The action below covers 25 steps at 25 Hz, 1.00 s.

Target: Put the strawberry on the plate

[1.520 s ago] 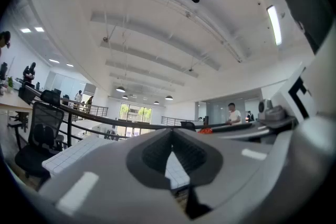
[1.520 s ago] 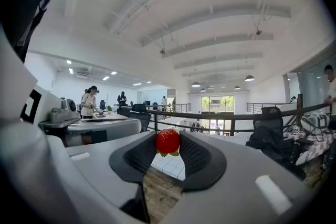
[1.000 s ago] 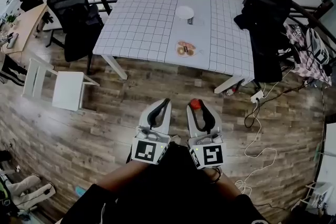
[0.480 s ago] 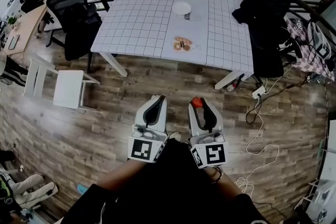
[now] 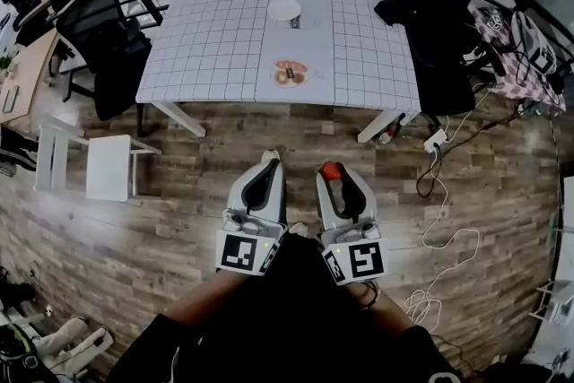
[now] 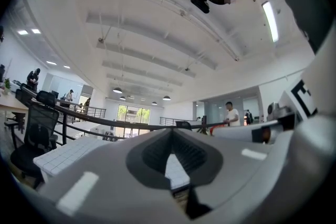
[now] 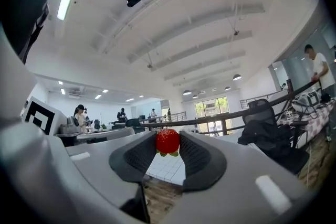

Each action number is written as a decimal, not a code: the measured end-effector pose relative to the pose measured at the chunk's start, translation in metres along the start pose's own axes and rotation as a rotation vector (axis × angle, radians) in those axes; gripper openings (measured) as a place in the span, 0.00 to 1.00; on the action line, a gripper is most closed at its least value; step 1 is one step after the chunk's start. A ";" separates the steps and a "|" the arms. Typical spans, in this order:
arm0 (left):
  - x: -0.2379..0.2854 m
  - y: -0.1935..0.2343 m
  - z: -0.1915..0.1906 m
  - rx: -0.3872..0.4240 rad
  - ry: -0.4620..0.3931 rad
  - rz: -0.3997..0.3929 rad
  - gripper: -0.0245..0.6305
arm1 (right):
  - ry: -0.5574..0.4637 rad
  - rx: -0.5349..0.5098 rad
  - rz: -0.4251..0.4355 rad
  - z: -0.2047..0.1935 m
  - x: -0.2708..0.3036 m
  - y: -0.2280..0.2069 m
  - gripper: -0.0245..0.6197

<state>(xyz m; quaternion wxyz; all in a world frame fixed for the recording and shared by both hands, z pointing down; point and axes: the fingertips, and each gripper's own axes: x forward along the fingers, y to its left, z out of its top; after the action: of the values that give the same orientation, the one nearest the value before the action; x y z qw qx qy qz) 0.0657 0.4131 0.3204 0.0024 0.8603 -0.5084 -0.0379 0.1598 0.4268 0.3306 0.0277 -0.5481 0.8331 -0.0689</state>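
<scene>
**Short of the table, a strawberry pinched in our right gripper**

On the near side of the table (image 5: 215, 31), over the plank floor (image 5: 179, 220), we hold both grippers side by side, pointing toward it. Our right gripper (image 5: 334, 177) is clamped on the strawberry (image 5: 330, 170), which sits at the very tips of the jaws, with the dark pads pressing on either flank. Seen along those jaws, the strawberry (image 7: 168, 141) is bright red and plump. Its skin is finely dimpled, and small green leaves show at its lower end. It is well apart from the table, above the floor.

Our left gripper (image 5: 267, 164) is just beside the right one, on the same near side of the table. Its jaws are closed tip to tip, with nothing between them.

On the table's gridded cloth, toward the far edge, lies the white plate (image 5: 284, 9), bare. Nearer our edge of the table there is a second dish (image 5: 290, 73) with brownish food we cannot make out. A black office chair (image 5: 99, 40) stands at the table's left side.
</scene>
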 end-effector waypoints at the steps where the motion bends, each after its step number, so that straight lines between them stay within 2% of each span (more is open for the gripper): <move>1: 0.001 -0.001 0.004 0.001 -0.002 0.000 0.05 | 0.001 -0.005 -0.002 0.004 0.000 -0.001 0.25; 13: 0.075 0.060 -0.023 -0.053 0.006 0.015 0.05 | 0.048 -0.043 0.002 -0.012 0.090 -0.028 0.25; 20: 0.142 0.109 -0.024 -0.035 0.020 0.005 0.05 | 0.097 -0.073 0.017 -0.011 0.174 -0.044 0.25; 25: 0.196 0.149 -0.032 -0.088 0.044 0.003 0.05 | 0.125 -0.095 0.013 -0.007 0.244 -0.060 0.25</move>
<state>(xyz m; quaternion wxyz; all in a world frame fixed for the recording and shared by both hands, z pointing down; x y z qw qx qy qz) 0.0317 0.1689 0.3463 0.0515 0.8592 -0.5074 -0.0413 0.1163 0.1799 0.3538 -0.0501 -0.5382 0.8390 -0.0631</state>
